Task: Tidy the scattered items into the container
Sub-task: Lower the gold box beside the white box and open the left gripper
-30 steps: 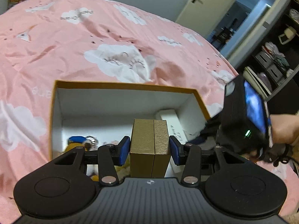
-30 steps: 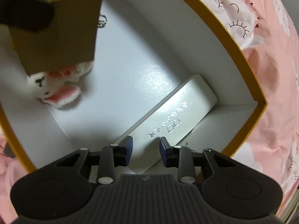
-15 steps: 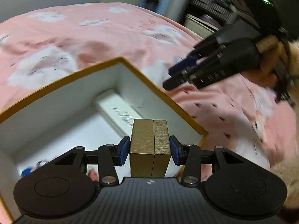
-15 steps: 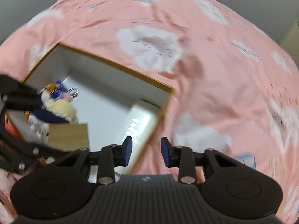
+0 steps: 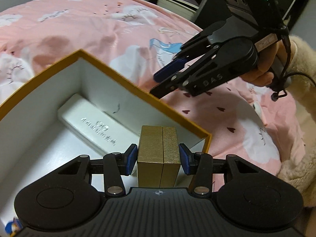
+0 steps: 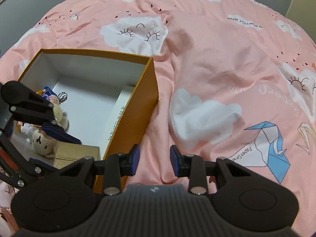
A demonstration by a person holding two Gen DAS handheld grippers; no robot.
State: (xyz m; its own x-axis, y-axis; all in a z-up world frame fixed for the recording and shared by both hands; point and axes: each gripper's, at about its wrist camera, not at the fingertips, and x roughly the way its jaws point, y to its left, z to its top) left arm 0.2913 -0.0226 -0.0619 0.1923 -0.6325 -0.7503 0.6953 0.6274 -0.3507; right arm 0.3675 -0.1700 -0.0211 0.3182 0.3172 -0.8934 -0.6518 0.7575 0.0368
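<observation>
One open container (image 5: 126, 83), orange outside and white inside, sits on the bed's pink cloud-print cover (image 6: 217, 69). The left gripper (image 5: 159, 159) has its two blue-padded fingers (image 5: 132, 159) pinching one gold box (image 5: 159, 158), which hangs over the container's near corner, inside the rim. One long white box (image 5: 94, 124) with silver lettering lies flat on the container floor along a side wall. At the other end of the container sit soft toys, at least two: a cream crocheted bear (image 6: 42, 144) and another cream one (image 6: 59, 112) with a blue part and a key ring; the left gripper's arm hides part of them, so the exact count cannot be told. The right gripper (image 6: 155, 159), held in one hand (image 5: 264, 73), is outside the container above the bed cover, its two fingers (image 6: 134, 159) spread apart with nothing between them.
</observation>
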